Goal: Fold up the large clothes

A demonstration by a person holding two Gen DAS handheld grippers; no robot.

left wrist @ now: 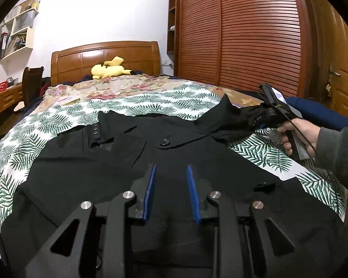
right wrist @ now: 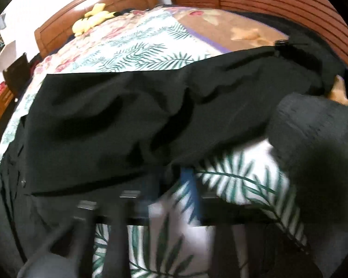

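**Black coat spread on the bed, right gripper clamped on a sleeve**

Nearest the left wrist camera: left gripper [left wrist: 170,192], blue pads [left wrist: 150,194] parted by a narrow gap, poised low over the black coat [left wrist: 118,162]. Nothing pinched between those pads as far as can be told (dark cloth lies beneath them, not between).

Just beyond: coat lying flat, front up, one large button [left wrist: 164,142] near the middle, three small studs [left wrist: 95,130] on a tab to the left. Leaf-print bedspread [left wrist: 23,153] under it all, showing on both sides.

Further right: sleeve [left wrist: 222,120] lifted off the bedspread and drawn toward the right gripper [left wrist: 264,112], held in a hand [left wrist: 297,136] with a grey cuff. Jaws closed on the sleeve's end. From the right wrist view, very blurred: black cloth [right wrist: 118,125] bunched over one blue pad [right wrist: 189,180], leaf print below.

Behind: floral quilt [left wrist: 109,88], then a yellow plush toy [left wrist: 110,69] against the wooden headboard [left wrist: 104,58]. Slatted wardrobe doors [left wrist: 239,34] to the right, white wall shelves [left wrist: 18,32] to the left.
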